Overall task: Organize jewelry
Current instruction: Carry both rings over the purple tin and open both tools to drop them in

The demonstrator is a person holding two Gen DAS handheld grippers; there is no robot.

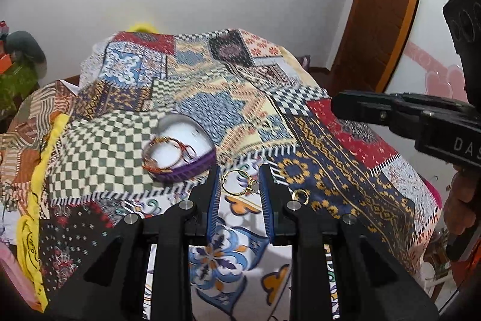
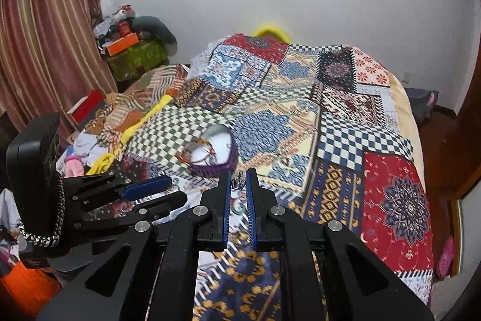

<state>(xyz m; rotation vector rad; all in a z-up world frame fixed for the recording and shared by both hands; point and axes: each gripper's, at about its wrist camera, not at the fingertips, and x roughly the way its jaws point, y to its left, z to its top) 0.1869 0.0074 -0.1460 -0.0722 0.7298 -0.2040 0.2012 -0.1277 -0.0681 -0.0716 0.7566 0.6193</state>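
Note:
My left gripper [image 1: 240, 181] is shut on a gold ring [image 1: 239, 183] with a small stone setting, which is held crosswise between the blue pads above the bedspread. From the right wrist view the left gripper [image 2: 177, 191] shows at the lower left. My right gripper [image 2: 238, 185] is nearly closed, shut on a small dark pendant-like piece [image 2: 238, 182] pinched at its tips. Side-on at the right edge of the left wrist view is the right gripper [image 1: 336, 104]. A purple-rimmed bowl [image 1: 192, 167] [image 2: 233, 154] with a white inside holds coloured bangles [image 1: 163, 154], just beyond both grippers.
A small gold ring [image 1: 300, 196] lies on the patchwork bedspread [image 1: 345, 170] right of my left fingers. Silver hooks [image 1: 61, 211] lie at the left. Clutter and boxes [image 2: 132, 50] stand by the curtain. A wooden door [image 1: 381, 5] is at the right.

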